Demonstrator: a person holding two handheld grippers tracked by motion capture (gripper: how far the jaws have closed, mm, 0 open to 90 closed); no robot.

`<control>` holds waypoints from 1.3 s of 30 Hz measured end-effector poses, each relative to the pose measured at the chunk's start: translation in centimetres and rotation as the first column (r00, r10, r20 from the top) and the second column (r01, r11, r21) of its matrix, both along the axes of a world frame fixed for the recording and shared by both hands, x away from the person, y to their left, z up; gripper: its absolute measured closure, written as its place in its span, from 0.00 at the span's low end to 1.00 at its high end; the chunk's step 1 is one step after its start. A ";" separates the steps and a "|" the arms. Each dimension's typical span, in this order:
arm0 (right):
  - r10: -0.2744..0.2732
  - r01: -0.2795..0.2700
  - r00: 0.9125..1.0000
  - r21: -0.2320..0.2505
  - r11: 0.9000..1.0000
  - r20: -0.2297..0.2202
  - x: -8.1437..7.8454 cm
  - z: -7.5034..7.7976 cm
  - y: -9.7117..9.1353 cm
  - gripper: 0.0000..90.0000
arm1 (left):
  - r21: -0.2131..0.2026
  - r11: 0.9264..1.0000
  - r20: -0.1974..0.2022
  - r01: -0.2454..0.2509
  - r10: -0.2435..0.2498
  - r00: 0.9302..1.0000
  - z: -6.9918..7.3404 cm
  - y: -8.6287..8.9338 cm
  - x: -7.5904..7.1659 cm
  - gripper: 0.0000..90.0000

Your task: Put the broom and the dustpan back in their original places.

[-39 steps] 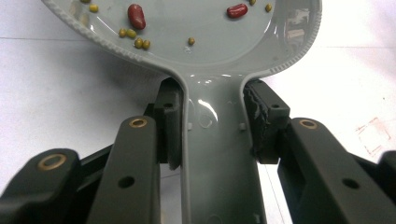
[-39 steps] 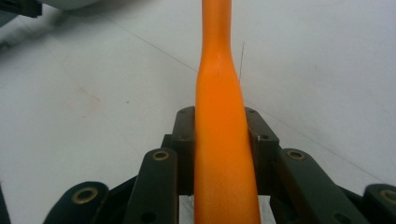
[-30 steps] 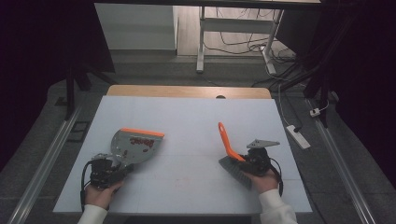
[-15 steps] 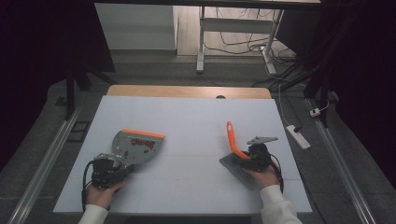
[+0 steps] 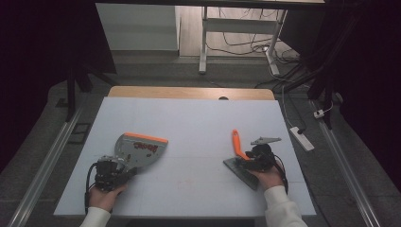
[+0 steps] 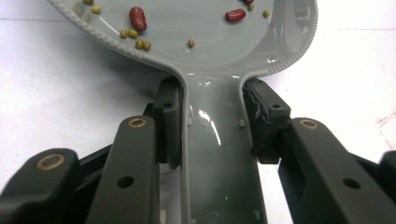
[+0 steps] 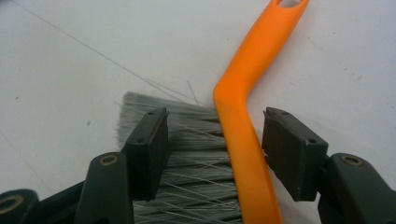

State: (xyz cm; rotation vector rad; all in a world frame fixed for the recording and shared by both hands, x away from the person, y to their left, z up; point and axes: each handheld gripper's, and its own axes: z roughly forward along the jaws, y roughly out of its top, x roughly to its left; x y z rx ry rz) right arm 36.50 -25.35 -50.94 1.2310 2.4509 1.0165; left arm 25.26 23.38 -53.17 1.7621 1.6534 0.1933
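I have my left gripper clamped on the grey plastic dustpan's handle to steady its beans, while right of it my right gripper straddles the orange-handled grey-bristled brush, jaws apart

The left gripper sits low at the table's near left, jaws clamped. The right gripper rests at the near right, jaws spread apart, hand behind it.
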 end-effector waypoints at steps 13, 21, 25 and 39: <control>0.030 -0.032 0.994 0.024 0.999 0.106 -1.2 1.4 0.0 0.44 | 0.091 0.994 0.065 0.054 -0.060 0.996 1.0 0.8 -1.1 0.35; 0.116 -0.121 0.982 0.025 0.992 0.150 -2.2 1.9 0.3 0.46 | 0.102 0.981 0.164 0.165 -0.180 0.970 2.3 1.0 -1.6 0.36; 0.156 -0.163 0.975 0.031 0.986 0.160 -2.7 1.9 0.5 0.46 | 0.075 0.968 0.193 0.238 -0.248 0.949 2.3 0.7 -1.3 0.37; 0.267 -0.276 0.949 0.037 0.960 0.167 -3.9 1.8 1.8 0.47 | 0.074 0.889 0.190 0.453 -0.458 0.868 2.3 -2.1 0.6 0.39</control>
